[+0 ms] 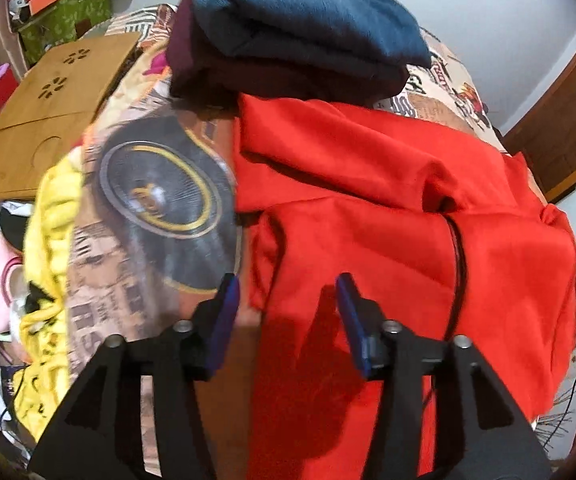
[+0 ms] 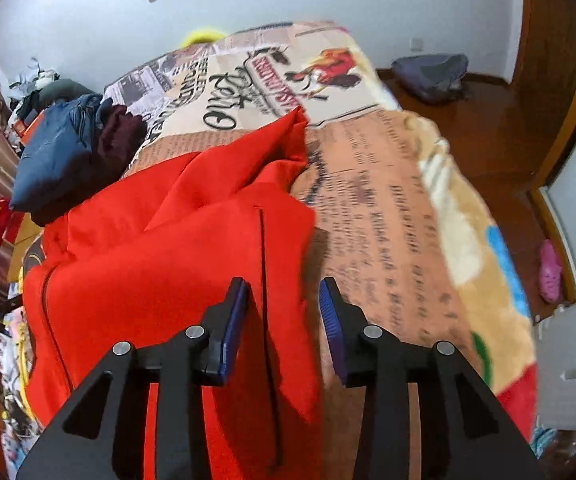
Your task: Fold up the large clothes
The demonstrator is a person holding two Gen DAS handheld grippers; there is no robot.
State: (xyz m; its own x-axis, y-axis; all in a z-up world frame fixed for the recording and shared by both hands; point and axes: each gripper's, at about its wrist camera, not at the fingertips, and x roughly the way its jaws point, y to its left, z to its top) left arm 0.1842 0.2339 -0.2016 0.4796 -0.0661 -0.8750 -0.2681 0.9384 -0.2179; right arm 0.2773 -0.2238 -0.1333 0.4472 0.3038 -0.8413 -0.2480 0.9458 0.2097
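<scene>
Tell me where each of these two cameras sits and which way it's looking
Left wrist: on the left gripper, angled down at the red garment and its left edge on the printed blanket; only its own open fingers show.
Right wrist: on the right gripper, angled down over the garment's right edge; only its open fingers show.
Shared: the garment, the blanket, the folded dark clothes.

Red garment [image 1: 368, 240] matt soft cloth; blanket [image 2: 388, 220] plush printed fleece; lap desk [image 1: 47, 112] smooth wood.
</scene>
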